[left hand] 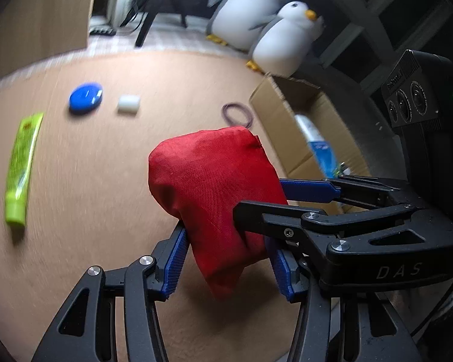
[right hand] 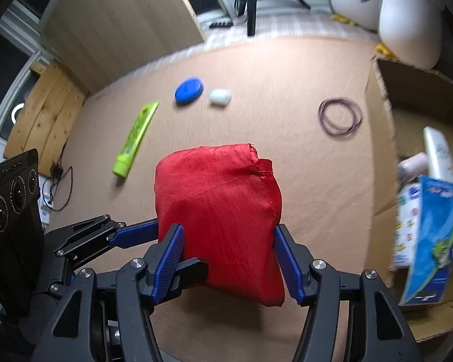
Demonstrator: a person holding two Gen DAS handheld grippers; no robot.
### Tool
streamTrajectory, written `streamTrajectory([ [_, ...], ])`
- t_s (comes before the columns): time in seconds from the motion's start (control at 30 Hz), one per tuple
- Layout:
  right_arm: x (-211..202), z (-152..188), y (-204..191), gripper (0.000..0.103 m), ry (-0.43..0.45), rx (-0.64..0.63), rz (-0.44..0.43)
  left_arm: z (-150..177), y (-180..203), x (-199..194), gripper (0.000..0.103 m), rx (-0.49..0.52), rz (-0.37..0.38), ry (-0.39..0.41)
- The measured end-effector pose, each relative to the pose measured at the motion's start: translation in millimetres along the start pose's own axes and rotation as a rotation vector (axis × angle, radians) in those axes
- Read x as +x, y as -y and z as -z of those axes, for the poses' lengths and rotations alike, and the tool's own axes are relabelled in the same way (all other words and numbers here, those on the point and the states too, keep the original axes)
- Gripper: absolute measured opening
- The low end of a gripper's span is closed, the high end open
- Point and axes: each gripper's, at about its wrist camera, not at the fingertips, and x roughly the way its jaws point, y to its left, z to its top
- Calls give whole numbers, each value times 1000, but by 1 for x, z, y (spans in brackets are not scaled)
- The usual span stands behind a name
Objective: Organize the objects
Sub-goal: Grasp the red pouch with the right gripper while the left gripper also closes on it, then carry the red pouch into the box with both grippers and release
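A puffy red cloth bag (left hand: pixel 208 181) (right hand: pixel 217 193) hangs just above the brown mat, casting a shadow under it. Both grippers hold it. In the left wrist view my left gripper (left hand: pixel 229 265) presses its blue pads on the bag's lower sides, while the right gripper (left hand: pixel 259 202) reaches in from the right and pinches the bag's right side. In the right wrist view my right gripper (right hand: pixel 228 259) clamps the bag's two sides, and the left gripper (right hand: pixel 181 247) comes in from the left.
On the mat lie a green tube (right hand: pixel 136 137), a blue disc (right hand: pixel 188 90), a white block (right hand: pixel 220 96) and a purple band loop (right hand: pixel 340 117). An open cardboard box (right hand: pixel 380 138) at the right holds a blue packet (right hand: pixel 432 241) and a white tube (right hand: pixel 438 154). Plush penguins (left hand: pixel 284 39) stand behind.
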Motion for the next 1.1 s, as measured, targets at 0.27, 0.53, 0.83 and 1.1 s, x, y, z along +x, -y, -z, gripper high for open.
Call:
streamTrajectory([
  [0.27,-44,-10,25,57,98,32,47,-37,48,2,54,93,30,45],
  [0.53,-81,-15,78,57,171,102,99,-76,110,35,54,170,70,55],
  [0.83,-98,-18,138,57,202,171,149,-100,160,78,53,207,97,40],
  [1.1,-104,-18,161,57,200,198,170,-108,175,102,55,213,93,3],
])
